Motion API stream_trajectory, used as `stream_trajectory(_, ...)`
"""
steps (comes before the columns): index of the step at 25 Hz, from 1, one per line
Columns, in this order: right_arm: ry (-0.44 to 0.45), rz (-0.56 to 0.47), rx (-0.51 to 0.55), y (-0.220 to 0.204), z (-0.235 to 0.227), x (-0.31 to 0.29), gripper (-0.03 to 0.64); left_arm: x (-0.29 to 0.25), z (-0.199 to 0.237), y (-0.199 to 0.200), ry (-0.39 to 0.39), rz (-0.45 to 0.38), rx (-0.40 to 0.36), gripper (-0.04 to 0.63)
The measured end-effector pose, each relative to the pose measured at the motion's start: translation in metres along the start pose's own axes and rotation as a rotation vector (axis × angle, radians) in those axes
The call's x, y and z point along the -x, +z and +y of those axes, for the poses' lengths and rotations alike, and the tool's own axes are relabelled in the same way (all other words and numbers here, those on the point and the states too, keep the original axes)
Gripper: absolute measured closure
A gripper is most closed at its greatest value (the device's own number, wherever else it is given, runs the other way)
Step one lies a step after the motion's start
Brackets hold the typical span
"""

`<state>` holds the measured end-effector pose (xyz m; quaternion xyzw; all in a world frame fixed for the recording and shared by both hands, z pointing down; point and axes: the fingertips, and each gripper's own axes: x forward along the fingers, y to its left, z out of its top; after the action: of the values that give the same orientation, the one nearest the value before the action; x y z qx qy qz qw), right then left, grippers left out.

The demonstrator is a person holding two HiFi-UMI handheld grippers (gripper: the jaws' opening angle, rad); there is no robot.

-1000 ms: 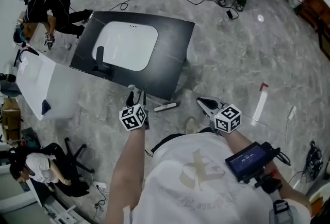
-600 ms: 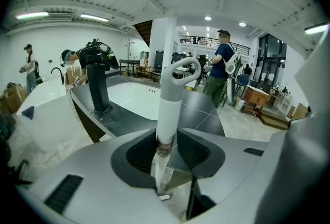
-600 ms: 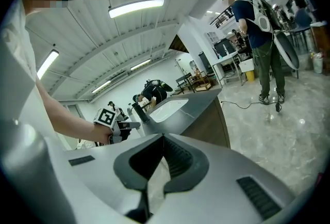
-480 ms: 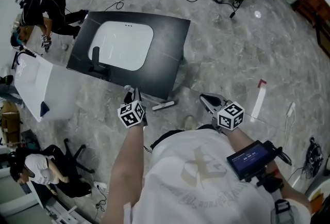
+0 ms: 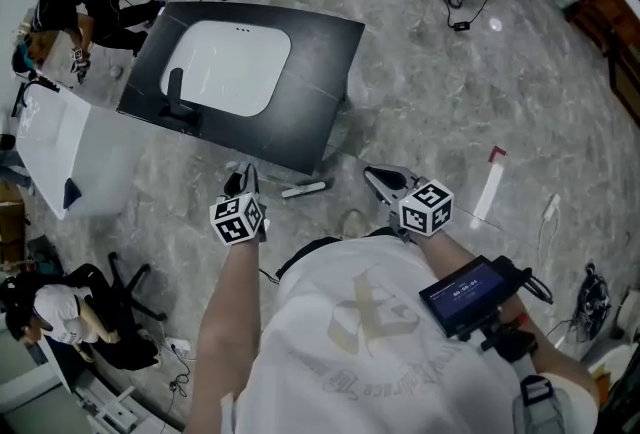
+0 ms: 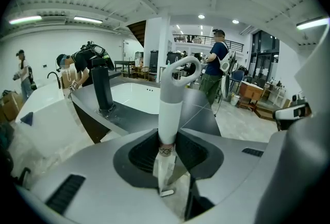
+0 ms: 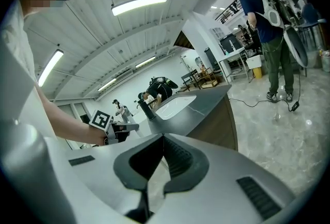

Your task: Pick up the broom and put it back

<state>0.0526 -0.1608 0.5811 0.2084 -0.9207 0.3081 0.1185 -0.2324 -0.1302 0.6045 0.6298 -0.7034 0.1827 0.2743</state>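
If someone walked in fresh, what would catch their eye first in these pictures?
The black counter with its white sink basin stands out on the grey floor at the head view's upper left. In the left gripper view's middle, an upright white broom handle with a hooked top rises between the jaws of the left gripper, which have just been closing on it.

broom handle (image 6: 170, 114): smooth plastic, slight sheen | floor (image 5: 450, 92): glossy marbled stone | counter (image 5: 315, 72): matt, smooth
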Motion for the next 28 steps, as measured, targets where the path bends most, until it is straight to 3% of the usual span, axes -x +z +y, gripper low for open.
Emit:
stream_trajectory(11,0.036,0.034,0.037,-0.010,0.032,-0.010,0.598,0.056,0.007,-0.018,0.000,-0.069,0.033,0.488)
stream_trajectory(28,0.097,0.082,0.106,-0.030,0.098,-0.017,0.600,0.151,0.007,-0.008,-0.038,-0.211,0.005,0.487)
